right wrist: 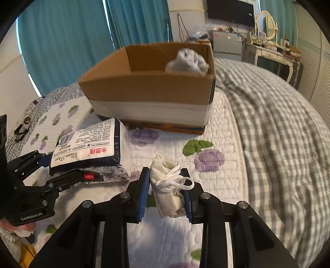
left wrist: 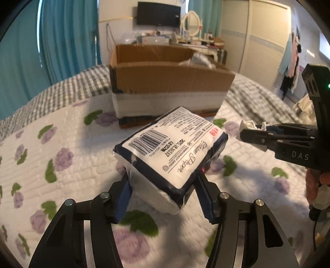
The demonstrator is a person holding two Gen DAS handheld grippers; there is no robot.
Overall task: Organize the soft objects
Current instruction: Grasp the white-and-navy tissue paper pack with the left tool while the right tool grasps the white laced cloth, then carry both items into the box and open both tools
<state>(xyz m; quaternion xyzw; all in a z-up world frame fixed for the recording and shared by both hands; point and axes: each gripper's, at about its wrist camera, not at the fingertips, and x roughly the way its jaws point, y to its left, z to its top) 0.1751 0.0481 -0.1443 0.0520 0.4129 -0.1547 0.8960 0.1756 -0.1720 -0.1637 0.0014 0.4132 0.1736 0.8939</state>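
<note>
My left gripper (left wrist: 163,181) is shut on a tissue paper pack (left wrist: 171,148), white with a dark blue edge, held tilted just above the floral quilt. The pack also shows in the right wrist view (right wrist: 90,150), with the left gripper (right wrist: 68,181) on it. My right gripper (right wrist: 166,181) is shut on a small cream shoe with white laces (right wrist: 168,185). In the left wrist view the right gripper (left wrist: 249,132) sits at right with the cream shoe (left wrist: 247,124) at its tips. An open cardboard box (left wrist: 165,82) stands behind on the bed (right wrist: 148,90), with a grey soft item (right wrist: 187,61) inside.
The bed has a white floral quilt (left wrist: 61,156) and a grey checked blanket (right wrist: 278,127) to the right. Teal curtains (right wrist: 61,41), a dresser with mirror (right wrist: 268,47) and a wall TV (left wrist: 158,13) stand behind.
</note>
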